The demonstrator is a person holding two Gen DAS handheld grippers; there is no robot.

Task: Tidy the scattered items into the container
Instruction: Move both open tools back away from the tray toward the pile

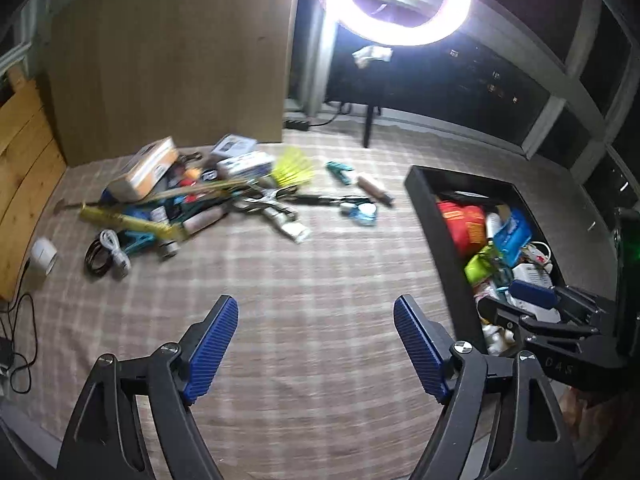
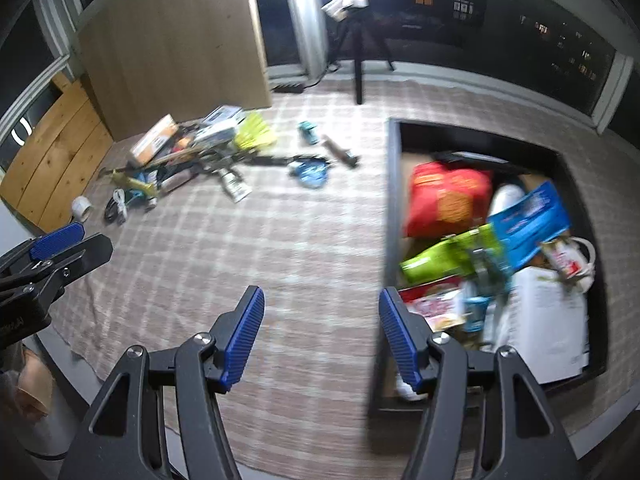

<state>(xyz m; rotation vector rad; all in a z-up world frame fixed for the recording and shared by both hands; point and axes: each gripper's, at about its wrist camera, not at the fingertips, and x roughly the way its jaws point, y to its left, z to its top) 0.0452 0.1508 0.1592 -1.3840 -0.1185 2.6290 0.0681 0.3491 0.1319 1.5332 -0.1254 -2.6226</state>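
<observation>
A black container stands at the right on the checked cloth, holding several packets; it also shows in the right wrist view, with a red packet and a blue packet inside. A pile of scattered items lies at the far left; it also shows in the right wrist view. My left gripper is open and empty above bare cloth. My right gripper is open and empty at the container's near left edge; it shows in the left wrist view above the container.
A wooden board stands behind the pile. A ring light on a stand glares at the back. A white tape roll and cables lie at the left. Dark windows line the back right.
</observation>
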